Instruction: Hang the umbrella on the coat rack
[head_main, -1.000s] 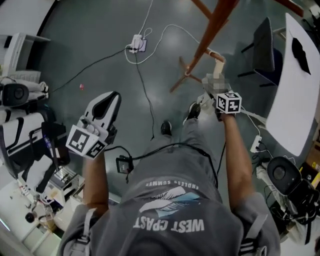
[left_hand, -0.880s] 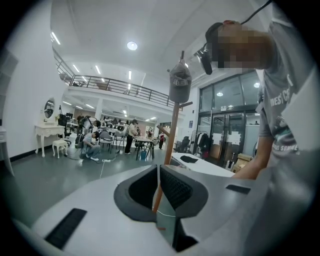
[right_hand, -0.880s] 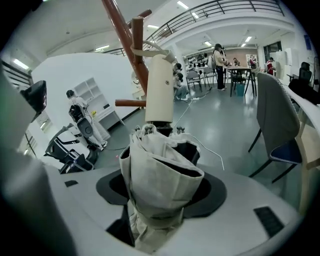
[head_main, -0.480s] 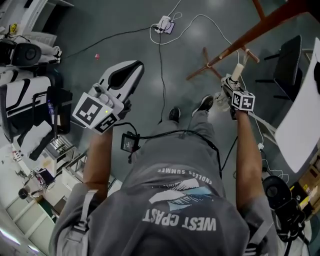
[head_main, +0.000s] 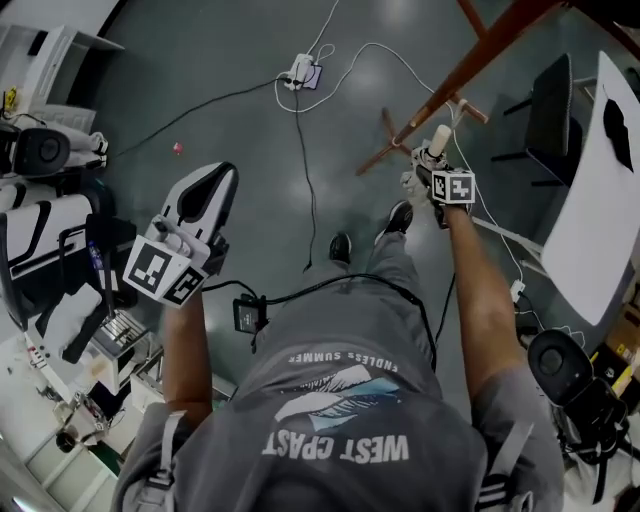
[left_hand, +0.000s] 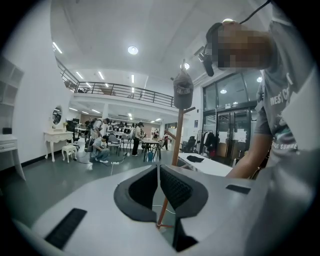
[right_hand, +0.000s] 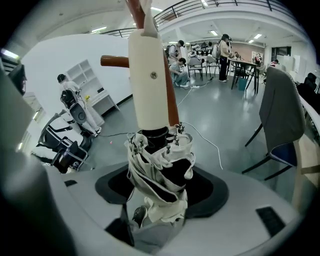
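Observation:
My right gripper (head_main: 428, 172) is shut on the folded umbrella (right_hand: 159, 167), a bundle of white and black fabric. Its cream handle (right_hand: 147, 75) sticks up past the jaws, and that handle (head_main: 437, 140) lies close to the coat rack's pole in the head view. The wooden coat rack (head_main: 470, 65) slants across the upper right, with its feet (head_main: 385, 135) on the grey floor. In the right gripper view the brown pole (right_hand: 170, 102) and a peg (right_hand: 115, 61) stand right behind the handle. My left gripper (head_main: 205, 195) hangs apart at the left, shut with nothing in it (left_hand: 159, 172).
A power strip (head_main: 300, 72) with trailing cables lies on the floor ahead. A dark chair (head_main: 548, 95) and a white table (head_main: 600, 200) stand at the right. Black and white equipment (head_main: 40, 160) crowds the left. A cap (left_hand: 183, 90) tops the rack.
The right gripper with the umbrella has stayed beside the coat rack's pole. The left gripper has dropped lower and to the left in the head view.

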